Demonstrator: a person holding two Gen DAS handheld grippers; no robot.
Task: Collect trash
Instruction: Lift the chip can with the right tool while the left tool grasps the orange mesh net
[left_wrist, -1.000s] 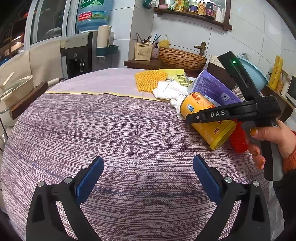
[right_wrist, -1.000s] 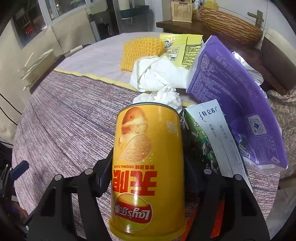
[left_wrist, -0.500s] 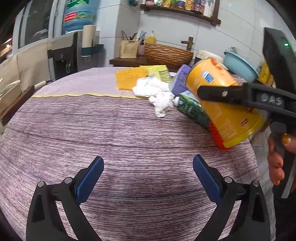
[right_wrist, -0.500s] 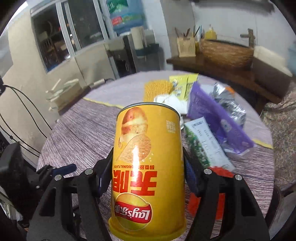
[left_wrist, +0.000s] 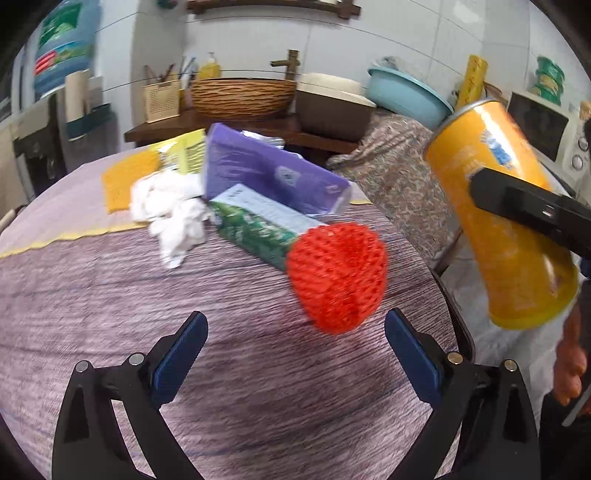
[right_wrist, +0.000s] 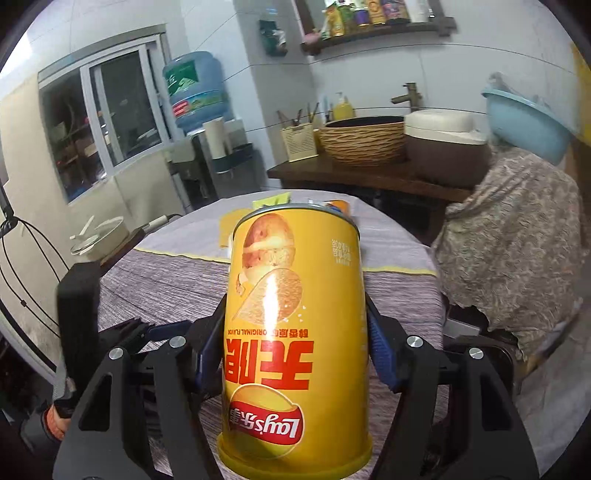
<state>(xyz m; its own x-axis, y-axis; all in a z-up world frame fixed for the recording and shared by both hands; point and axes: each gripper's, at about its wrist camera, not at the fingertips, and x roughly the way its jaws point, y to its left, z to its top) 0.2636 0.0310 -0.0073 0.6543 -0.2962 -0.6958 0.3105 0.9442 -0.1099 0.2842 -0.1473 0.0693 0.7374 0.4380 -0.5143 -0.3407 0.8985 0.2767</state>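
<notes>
My right gripper (right_wrist: 293, 343) is shut on a yellow Lay's chip can (right_wrist: 295, 332) and holds it in the air off the table's right side; the can also shows in the left wrist view (left_wrist: 502, 229). My left gripper (left_wrist: 295, 347) is open and empty just above the table (left_wrist: 110, 314), close in front of a red foam net (left_wrist: 338, 280). Behind the net lie a green-and-white carton (left_wrist: 258, 225), a purple bag (left_wrist: 266, 173), crumpled white tissue (left_wrist: 173, 214), a yellow foam net (left_wrist: 123, 181) and a yellow snack packet (left_wrist: 184, 155).
The round table has a striped purple cloth. A chair draped in patterned fabric (left_wrist: 399, 188) stands at its right edge. A wooden counter (right_wrist: 369, 177) behind holds a wicker basket (right_wrist: 364, 142), a pot and a blue basin (right_wrist: 524, 122). A water dispenser (right_wrist: 195, 96) is at the far left.
My right gripper has lifted the chip can up and away to the right of the table. My left gripper has moved right toward the red foam net.
</notes>
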